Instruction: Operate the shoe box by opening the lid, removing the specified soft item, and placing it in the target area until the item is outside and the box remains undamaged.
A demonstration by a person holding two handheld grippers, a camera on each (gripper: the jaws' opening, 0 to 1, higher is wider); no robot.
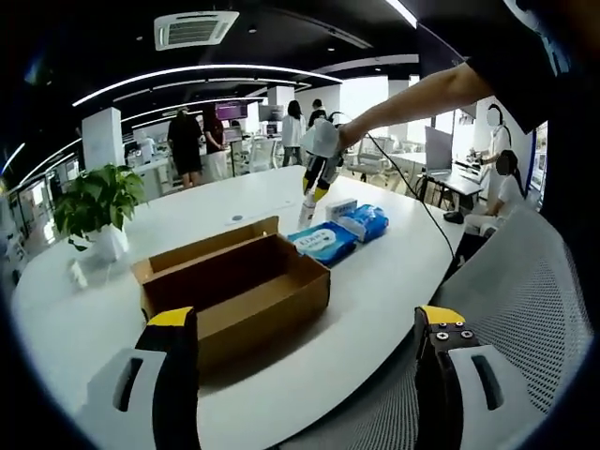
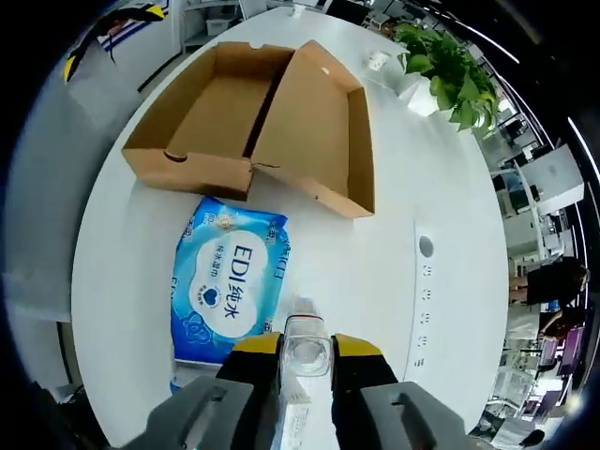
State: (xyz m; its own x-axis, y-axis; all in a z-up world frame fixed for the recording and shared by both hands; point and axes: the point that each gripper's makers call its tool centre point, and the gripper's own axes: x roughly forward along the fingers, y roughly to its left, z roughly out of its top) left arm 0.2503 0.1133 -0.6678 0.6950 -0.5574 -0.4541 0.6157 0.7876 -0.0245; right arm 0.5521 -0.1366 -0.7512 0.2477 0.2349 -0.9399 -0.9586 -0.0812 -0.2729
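In the left gripper view, your left gripper (image 1: 309,361) has its two yellow-tipped jaws spread wide with nothing between them. It is held low at the near edge of the white table (image 1: 375,281). The shoe box (image 1: 234,286) sits just ahead on the table, open, its lid folded back. Beyond the box, to the right, lie two blue wipes packs (image 1: 342,234) side by side. Your right gripper (image 1: 317,178) reaches in from the right above those packs, with a clear bottle (image 1: 307,211) hanging beneath it. A potted plant (image 1: 98,206) stands at the far left of the table.

In the right gripper view, your right gripper (image 2: 306,361) has its jaws closed against the clear bottle (image 2: 306,347), one on each side. The wipes pack (image 2: 230,281), blue with a white label, lies flat on the table (image 2: 394,244) just left of the bottle, outside the box. The shoe box (image 2: 253,122) lies open just beyond the pack, lid hinged to its side. The potted plant (image 2: 450,75) stands past the box.
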